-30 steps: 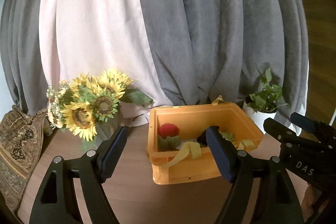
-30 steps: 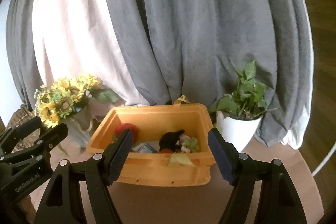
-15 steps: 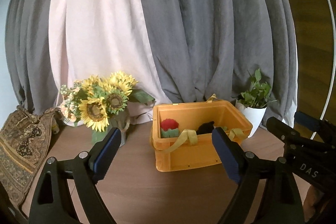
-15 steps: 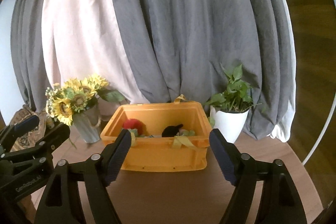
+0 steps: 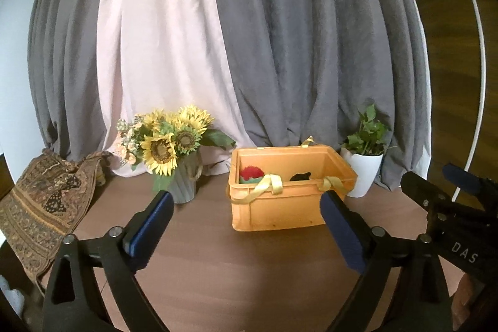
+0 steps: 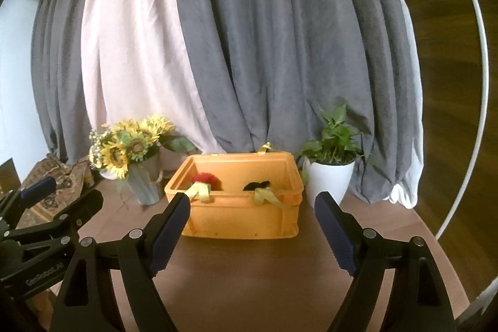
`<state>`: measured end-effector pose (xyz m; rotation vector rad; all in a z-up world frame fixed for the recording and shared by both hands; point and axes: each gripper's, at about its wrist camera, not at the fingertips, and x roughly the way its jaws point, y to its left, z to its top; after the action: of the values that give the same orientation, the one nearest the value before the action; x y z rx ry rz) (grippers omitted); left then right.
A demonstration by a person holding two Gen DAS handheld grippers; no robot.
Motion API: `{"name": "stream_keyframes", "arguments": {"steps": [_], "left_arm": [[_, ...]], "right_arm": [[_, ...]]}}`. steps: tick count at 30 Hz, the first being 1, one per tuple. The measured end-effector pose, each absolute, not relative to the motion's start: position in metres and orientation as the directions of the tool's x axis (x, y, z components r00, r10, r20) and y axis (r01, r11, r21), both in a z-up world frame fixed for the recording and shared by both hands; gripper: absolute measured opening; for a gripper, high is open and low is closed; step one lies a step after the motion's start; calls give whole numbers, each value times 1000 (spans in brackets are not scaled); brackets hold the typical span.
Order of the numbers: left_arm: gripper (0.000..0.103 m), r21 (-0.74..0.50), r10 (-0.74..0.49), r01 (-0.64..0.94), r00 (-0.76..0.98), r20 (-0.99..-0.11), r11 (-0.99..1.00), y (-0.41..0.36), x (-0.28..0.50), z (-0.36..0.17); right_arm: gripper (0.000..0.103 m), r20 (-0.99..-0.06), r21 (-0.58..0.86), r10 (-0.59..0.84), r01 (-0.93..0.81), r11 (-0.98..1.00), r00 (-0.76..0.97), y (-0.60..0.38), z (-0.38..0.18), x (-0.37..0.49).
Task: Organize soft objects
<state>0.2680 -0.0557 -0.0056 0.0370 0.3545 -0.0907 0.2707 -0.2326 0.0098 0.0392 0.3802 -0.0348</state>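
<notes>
Both tongs (image 5: pixel 246 226) (image 6: pixel 252 229) just opening, empty; orange crate (image 6: pixel 242 220) ahead.

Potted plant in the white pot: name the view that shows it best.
Right wrist view: the potted plant stands whole and unobstructed beside the orange crate. In the left wrist view it sits smaller, its pot partly behind the crate's corner.

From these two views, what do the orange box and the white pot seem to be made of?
The orange box looks like moulded plastic: matte, with a rolled rim and ribbed walls. The white pot looks like glazed ceramic or smooth plastic; its even, slightly shiny surface does not settle which.
</notes>
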Motion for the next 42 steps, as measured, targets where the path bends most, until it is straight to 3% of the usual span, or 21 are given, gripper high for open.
{"name": "stream_keyframes", "arguments": {"steps": [10, 25, 42], "left_arm": [[103, 25, -83, 96, 941, -329, 995, -65, 203, -2], [103, 33, -62, 76, 946, -317, 997, -58, 112, 5], [103, 35, -58, 72, 954, -293, 997, -50, 61, 9]], "right_arm": [[84, -362, 55, -33, 57, 997, 932, -244, 12, 202], [90, -324, 63, -56, 80, 995, 944, -242, 22, 108], [90, -294, 45, -62, 78, 996, 954, -236, 29, 50]]}}
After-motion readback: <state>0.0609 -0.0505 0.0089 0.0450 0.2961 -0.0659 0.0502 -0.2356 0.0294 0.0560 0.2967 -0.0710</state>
